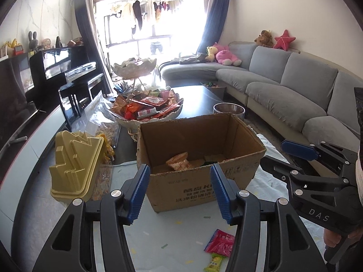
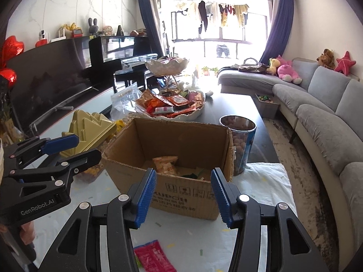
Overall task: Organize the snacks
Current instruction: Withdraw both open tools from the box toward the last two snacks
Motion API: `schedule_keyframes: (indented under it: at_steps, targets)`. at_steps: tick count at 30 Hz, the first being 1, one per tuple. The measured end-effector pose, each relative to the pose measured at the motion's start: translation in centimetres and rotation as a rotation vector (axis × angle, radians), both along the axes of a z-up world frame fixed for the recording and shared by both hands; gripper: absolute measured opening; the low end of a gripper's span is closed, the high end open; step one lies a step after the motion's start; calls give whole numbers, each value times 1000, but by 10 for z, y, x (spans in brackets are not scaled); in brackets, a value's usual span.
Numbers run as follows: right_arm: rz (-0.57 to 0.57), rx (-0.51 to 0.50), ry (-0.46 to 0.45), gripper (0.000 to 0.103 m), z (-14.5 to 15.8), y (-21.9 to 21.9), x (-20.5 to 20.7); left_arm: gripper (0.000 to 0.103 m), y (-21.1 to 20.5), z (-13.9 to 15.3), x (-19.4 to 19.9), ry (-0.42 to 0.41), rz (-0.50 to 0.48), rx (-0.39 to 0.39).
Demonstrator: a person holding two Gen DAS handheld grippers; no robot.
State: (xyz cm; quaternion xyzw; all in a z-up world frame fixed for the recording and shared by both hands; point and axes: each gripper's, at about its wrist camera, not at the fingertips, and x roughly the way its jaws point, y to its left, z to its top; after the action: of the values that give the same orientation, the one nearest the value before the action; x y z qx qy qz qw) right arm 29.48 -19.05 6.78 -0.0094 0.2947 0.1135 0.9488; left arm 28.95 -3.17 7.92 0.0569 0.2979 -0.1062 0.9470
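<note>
An open cardboard box (image 1: 199,181) stands on the white cloth and holds a few snack packets (image 1: 179,162); it also shows in the right wrist view (image 2: 181,197). A pink packet (image 1: 219,241) and a yellow-green packet (image 1: 214,263) lie on the cloth before the box; the pink packet shows too in the right wrist view (image 2: 154,258). A tiered white dish of snacks (image 1: 149,111) stands behind the box. My left gripper (image 1: 179,192) is open and empty, just short of the box. My right gripper (image 2: 183,195) is open and empty beside it.
A yellow plastic lid on a jar (image 1: 74,165) stands left of the box. A metal can of nuts (image 2: 240,145) stands at the box's right. A bag of snacks (image 1: 102,115) lies by the dish. A grey sofa (image 1: 283,86) runs along the right, a piano (image 1: 68,72) stands at the left.
</note>
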Motion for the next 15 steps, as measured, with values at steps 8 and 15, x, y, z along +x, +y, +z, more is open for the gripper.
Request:
schedule_keyframes:
  at_steps: [8,15]
  targets:
    - [34,-11,21,51,-17,1,-34,55,-5,-17,-33,20,-28,6]
    - [58,-26,76,51,-43,2,-54,55,-8,-43,-55,62,-58,2]
